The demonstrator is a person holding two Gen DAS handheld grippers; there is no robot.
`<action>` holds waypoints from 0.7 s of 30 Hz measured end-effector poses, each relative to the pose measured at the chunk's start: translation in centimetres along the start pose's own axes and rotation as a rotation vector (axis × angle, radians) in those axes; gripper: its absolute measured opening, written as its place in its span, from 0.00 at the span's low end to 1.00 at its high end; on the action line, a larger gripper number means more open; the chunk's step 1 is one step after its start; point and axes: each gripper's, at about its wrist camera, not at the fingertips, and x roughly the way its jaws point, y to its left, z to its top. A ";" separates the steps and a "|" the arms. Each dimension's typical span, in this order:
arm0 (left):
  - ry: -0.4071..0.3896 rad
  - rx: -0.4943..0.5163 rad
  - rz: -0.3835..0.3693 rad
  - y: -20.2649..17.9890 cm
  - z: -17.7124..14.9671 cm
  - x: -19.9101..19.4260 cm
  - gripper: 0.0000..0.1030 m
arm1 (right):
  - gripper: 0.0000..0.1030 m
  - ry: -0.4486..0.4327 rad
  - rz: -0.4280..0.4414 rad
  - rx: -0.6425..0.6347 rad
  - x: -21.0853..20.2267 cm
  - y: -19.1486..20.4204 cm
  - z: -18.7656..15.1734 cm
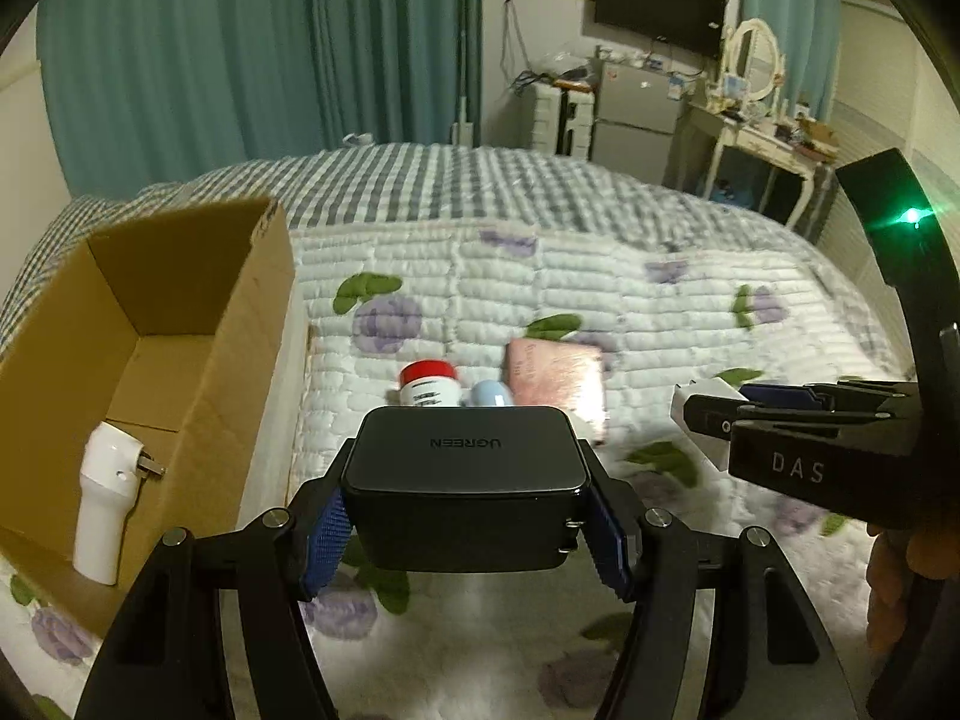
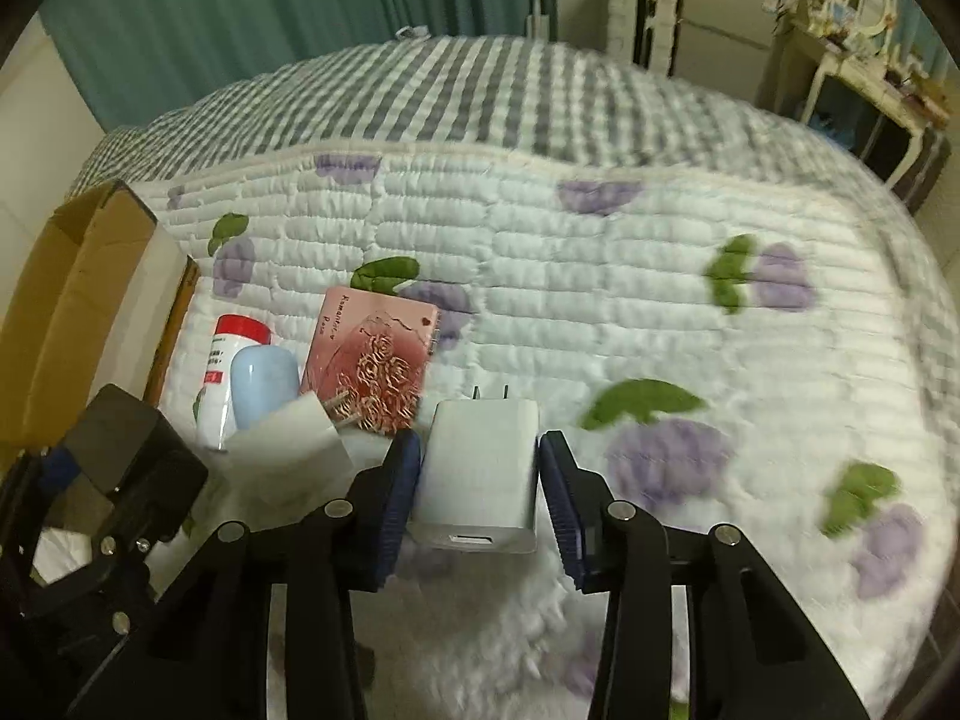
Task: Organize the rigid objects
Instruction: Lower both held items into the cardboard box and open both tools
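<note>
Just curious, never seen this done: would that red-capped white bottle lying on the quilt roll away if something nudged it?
Probably only a little. The red-capped bottle is round and lies on its side, so it could roll. But the quilt looks soft and ridged, which should slow it. The pale blue object sits close against one side, likely blocking that way.

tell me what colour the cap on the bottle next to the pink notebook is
Red, on a white bottle lying on the quilt; the right wrist view shows it best.

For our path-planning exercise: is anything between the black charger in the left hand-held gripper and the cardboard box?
Nothing visible. The black charger in the left hand-held gripper sits right of the open cardboard box, with only bedspread between.
</note>
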 end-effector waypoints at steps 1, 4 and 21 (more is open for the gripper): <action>-0.004 0.001 -0.007 -0.1 0.1 -0.5 0.65 | 0.40 -0.005 -0.012 -0.001 -0.7 -0.1 -0.3; -0.027 0.001 -0.033 -0.1 0.4 -2.9 0.65 | 0.40 -0.034 -0.036 0.004 -3.4 0.1 -1.0; -0.248 -0.039 -0.031 10.6 6.4 -15.0 0.65 | 0.40 -0.317 -0.013 -0.132 -21.0 13.5 3.6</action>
